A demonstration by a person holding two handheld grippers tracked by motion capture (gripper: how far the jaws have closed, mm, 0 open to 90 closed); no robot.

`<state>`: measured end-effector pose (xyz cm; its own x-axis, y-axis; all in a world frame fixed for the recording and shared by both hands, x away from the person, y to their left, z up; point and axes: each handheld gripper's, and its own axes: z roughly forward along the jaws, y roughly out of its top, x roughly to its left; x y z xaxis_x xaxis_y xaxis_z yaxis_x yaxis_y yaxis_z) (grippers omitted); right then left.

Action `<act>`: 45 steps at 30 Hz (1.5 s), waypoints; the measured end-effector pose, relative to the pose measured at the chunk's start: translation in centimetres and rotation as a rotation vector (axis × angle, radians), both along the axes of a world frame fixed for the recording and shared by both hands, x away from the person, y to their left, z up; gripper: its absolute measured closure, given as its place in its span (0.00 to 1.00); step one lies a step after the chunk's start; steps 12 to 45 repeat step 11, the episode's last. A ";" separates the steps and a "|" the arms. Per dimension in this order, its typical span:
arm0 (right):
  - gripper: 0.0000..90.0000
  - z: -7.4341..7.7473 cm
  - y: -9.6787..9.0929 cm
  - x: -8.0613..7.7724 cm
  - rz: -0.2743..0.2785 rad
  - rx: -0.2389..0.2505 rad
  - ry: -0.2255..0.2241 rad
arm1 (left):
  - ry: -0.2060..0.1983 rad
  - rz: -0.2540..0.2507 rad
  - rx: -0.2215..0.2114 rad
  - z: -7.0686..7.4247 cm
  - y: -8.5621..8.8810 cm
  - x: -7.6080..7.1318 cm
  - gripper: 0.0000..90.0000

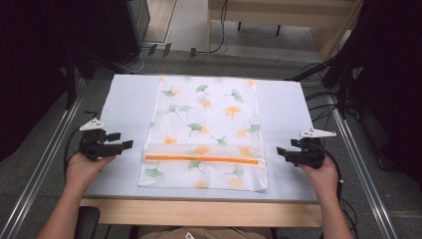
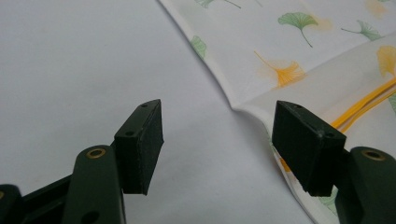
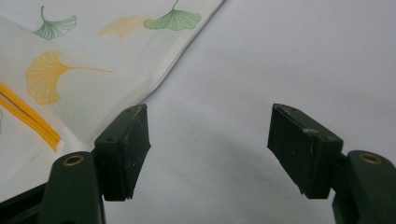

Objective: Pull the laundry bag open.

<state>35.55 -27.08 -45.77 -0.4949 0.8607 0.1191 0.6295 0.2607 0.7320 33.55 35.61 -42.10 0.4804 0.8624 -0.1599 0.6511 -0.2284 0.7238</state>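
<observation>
Flat on table (image 1: 124,99), leaf-print zip bag (image 1: 206,129), left hand-held gripper (image 1: 127,140) released, right hand-held gripper (image 1: 281,151) released

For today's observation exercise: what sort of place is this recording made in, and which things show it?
Probably a lab or recording workspace, not a home: a white-topped table framed by metal rails, cables trailing on grey carpet, and a leaf-print zip bag laid out between two hand-held grippers.

thin, perhaps mesh cloth bag (image 1: 204,129), matt white tabletop (image 1: 124,104), matt black plastic jaws, pale wood table edge (image 1: 199,213)
</observation>
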 end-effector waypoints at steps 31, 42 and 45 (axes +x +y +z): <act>0.25 -0.8 0.3 0.3 0.046 0.014 0.049 | 0.005 0.031 0.019 -0.2 0.0 0.2 0.33; 0.25 -0.8 0.3 0.3 0.046 0.014 0.049 | 0.005 0.031 0.019 -0.2 0.0 0.2 0.33; 0.25 -0.8 0.3 0.3 0.046 0.014 0.049 | 0.005 0.031 0.019 -0.2 0.0 0.2 0.33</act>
